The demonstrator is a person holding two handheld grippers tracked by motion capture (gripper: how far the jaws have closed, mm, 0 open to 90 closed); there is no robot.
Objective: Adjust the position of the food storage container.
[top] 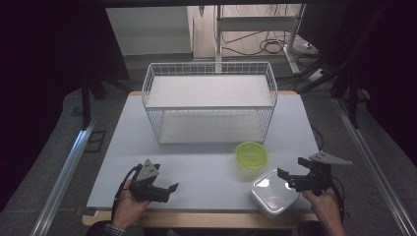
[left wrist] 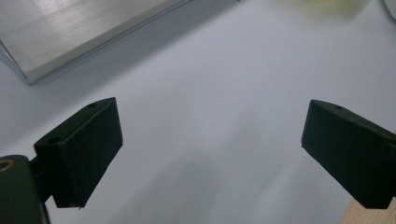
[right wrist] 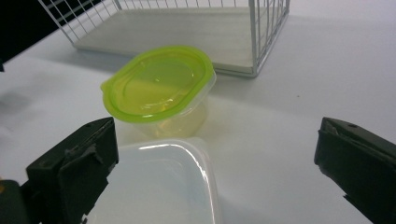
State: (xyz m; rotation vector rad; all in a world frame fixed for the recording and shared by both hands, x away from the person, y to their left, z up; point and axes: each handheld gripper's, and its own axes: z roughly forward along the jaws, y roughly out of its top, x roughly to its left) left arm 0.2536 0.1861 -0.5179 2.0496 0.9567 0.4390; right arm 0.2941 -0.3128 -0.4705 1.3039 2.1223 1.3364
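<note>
A round tub with a lime-green lid (top: 251, 155) (right wrist: 159, 91) stands on the white table, right of centre. Just in front of it sits a clear square container with a white lid (top: 273, 192) (right wrist: 161, 186). My right gripper (top: 291, 179) (right wrist: 215, 172) hovers open at the square container's right edge, its left jaw over the lid, nothing between the jaws. My left gripper (top: 166, 191) (left wrist: 210, 154) is open over bare table at the front left, held in a hand and pointing right.
A white wire rack (top: 210, 101) (right wrist: 254, 32) with two shelves stands at the back of the table (top: 206, 167). Its lower shelf edge (left wrist: 70, 42) lies ahead of the left gripper. The table's wooden front edge (top: 206, 219) runs just below both hands.
</note>
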